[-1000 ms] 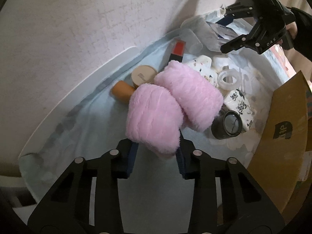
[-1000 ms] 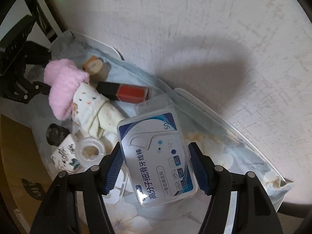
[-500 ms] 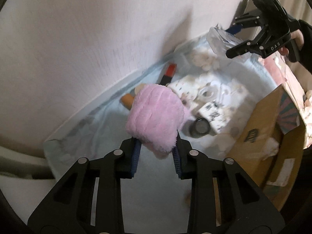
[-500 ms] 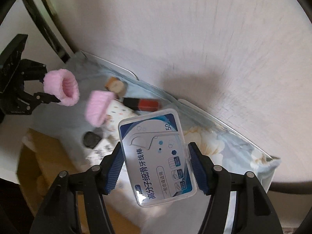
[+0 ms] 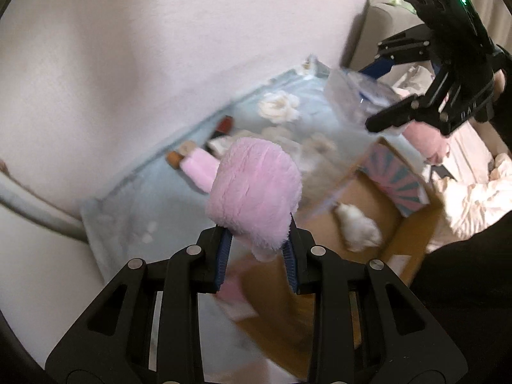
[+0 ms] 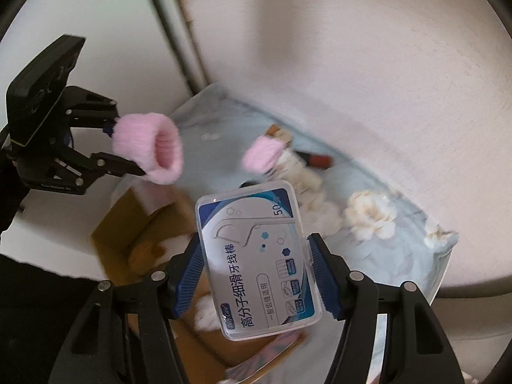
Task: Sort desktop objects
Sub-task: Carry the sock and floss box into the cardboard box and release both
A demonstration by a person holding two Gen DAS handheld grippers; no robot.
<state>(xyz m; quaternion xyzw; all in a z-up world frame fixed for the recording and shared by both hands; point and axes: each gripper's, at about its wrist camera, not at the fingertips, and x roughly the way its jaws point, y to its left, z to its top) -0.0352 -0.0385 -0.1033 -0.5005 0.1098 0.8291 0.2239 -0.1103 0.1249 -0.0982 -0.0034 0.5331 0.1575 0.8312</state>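
Observation:
My left gripper is shut on a fluffy pink sock and holds it in the air above the table's edge; the same sock shows at the left of the right wrist view. A second pink sock lies on the light blue floral cloth beside a red lipstick. My right gripper is shut on a clear dental floss pick box, lifted over an open cardboard box. That right gripper appears at the upper right of the left wrist view.
The cardboard box stands at the cloth's near edge and holds a white fluffy item and a pink-and-teal striped pack. A white wall backs the round table. Small items near the lipstick are blurred.
Both grippers have risen and drawn back from the cloth, carrying the pink sock and the floss box. The cardboard box has come into view under them. The other sock stays on the cloth.

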